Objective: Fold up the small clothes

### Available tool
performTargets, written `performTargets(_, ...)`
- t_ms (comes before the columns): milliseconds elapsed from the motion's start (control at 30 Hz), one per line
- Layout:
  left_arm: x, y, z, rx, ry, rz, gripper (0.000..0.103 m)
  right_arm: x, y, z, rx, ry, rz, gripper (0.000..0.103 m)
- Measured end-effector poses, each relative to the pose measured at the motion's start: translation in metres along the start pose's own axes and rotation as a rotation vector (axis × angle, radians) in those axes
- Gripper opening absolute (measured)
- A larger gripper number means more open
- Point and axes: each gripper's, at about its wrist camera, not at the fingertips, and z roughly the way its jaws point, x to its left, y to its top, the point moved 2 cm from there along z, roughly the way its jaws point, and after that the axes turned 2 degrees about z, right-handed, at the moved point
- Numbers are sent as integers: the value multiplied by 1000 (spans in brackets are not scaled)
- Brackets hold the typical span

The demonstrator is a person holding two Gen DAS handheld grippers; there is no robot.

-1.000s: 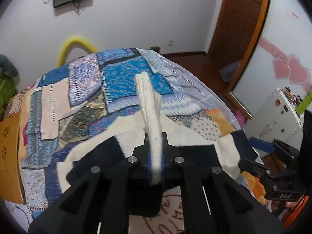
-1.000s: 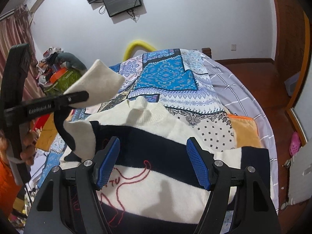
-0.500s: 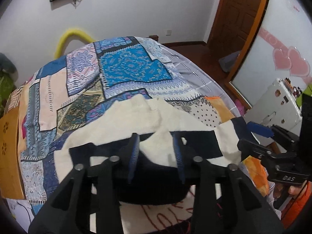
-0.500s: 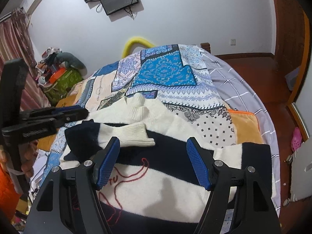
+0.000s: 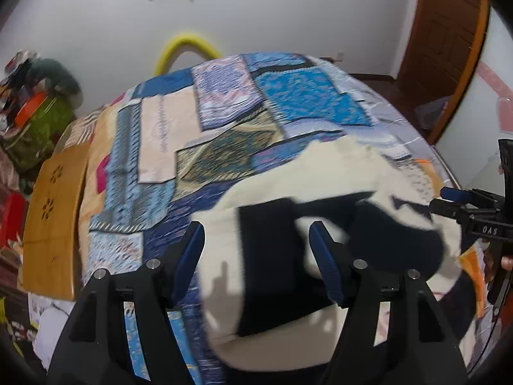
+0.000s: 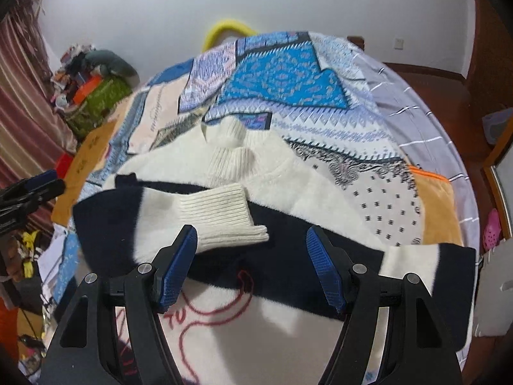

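Not much to read in here tbh. The other tongs [image 5: 481, 221], seen at the right edge of the left wrist view, have "DAS" stamped in pale letters on their black body. On the sweater [image 6: 288, 327] there's red stitched lettering just left of the red outline drawing; looks like maybe "TU" but it's half hidden behind the blue pad, can't say for sure.

A bed [image 6: 426, 102] under a blue patchwork quilt [image 6: 282, 77] carries a cream-and-navy striped sweater [image 6: 320, 199] spread flat on the quilt's near part, one ribbed-cuffed sleeve [image 6: 221, 218] folded across its chest, with an orange cloth [image 6: 436, 205] just beside it, right of the sweater.
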Motion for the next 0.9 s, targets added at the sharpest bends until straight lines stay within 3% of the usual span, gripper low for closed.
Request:
performTargets(233,36,-36,27,72,50,-33,67,0,-1,33,57,-24,6,67)
performTargets(467,40,-63,59,151,32,-68,67,0,-9,55,112,-22,7,67)
performTargets(633,38,-66,67,165,30,-67,67,2,-14,64,127,9,12,63)
performTargets(833,35,-69,74,184,28,-71,68,10,-14,64,116,56,-5,36)
performTargets(900,35,-69,75,187,28,-74,68,14,-13,59,93,46,-24,15)
